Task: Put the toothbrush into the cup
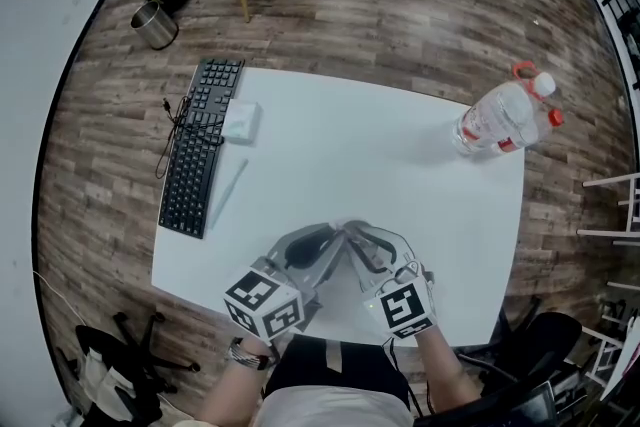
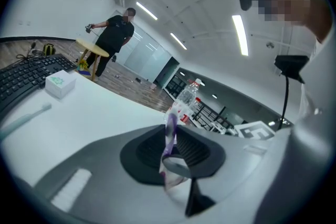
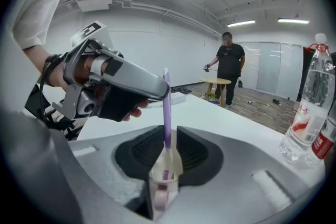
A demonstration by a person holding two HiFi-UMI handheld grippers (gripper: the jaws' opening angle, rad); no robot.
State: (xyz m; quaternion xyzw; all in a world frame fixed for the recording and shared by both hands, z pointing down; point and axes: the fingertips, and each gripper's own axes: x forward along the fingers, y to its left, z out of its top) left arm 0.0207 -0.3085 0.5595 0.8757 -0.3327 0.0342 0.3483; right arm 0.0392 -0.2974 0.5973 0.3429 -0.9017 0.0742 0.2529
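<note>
Plainly both claws clamp the purple toothbrush (image 3: 166, 110) over the table's (image 1: 350, 145) near edge; right claw (image 3: 167, 140) grips its lower end, left claw (image 2: 171, 140) its top; its long axis runs between them.

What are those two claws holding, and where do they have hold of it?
A purple toothbrush in clear wrapping, shared by both. The right claw pinches it near the brush head; the left claw grips the handle's far end.
</note>
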